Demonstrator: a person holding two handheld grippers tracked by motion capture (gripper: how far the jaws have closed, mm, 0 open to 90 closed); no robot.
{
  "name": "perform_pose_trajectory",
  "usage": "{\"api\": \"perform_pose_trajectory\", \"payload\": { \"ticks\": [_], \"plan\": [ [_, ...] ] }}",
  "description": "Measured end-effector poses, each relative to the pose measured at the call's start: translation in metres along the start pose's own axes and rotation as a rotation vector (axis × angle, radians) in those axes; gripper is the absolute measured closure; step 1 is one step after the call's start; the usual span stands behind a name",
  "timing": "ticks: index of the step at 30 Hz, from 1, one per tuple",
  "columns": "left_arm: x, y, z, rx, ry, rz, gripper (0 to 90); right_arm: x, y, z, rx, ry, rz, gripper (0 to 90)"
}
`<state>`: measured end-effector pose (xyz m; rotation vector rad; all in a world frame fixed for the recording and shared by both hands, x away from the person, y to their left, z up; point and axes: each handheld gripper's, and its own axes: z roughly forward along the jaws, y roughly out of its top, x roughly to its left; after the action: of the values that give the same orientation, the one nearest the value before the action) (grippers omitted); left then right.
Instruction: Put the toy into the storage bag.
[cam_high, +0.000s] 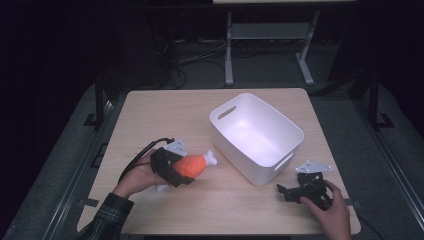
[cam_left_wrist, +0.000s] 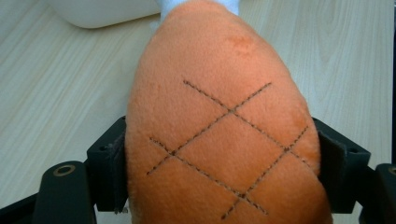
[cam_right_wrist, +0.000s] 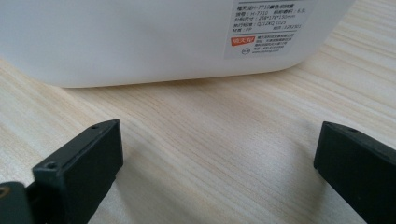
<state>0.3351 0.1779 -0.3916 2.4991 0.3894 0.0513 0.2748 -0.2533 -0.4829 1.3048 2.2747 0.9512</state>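
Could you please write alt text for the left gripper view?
An orange plush drumstick with stitched crosshatch lines is clamped between the left gripper's black jaws above a light wooden table; a white bin edges the top.

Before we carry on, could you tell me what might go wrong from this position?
1. The left gripper squeezes only the fat end of the soft plush drumstick; it could slip free when moved.
2. Its white bone tip points at the white bin wall and might catch the rim.

black grippers (cam_high: 172, 169), grey three-cornered plates, trailing cable; plaid sleeve (cam_high: 107, 217).
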Motion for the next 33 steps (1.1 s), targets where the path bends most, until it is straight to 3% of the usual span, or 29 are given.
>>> {"api": "perform_pose_trajectory", "payload": {
  "ticks": [21, 33],
  "plan": [
    [0.011, 0.022, -0.026, -0.036, -0.029, 0.039, 20.8, 0.000, 0.000, 0.000, 0.000, 0.001, 0.001, 0.7],
    [0.021, 0.044, -0.045, -0.070, -0.050, 0.067, 20.8, 0.000, 0.000, 0.000, 0.000, -0.001, 0.000, 0.7]
  ]
}}
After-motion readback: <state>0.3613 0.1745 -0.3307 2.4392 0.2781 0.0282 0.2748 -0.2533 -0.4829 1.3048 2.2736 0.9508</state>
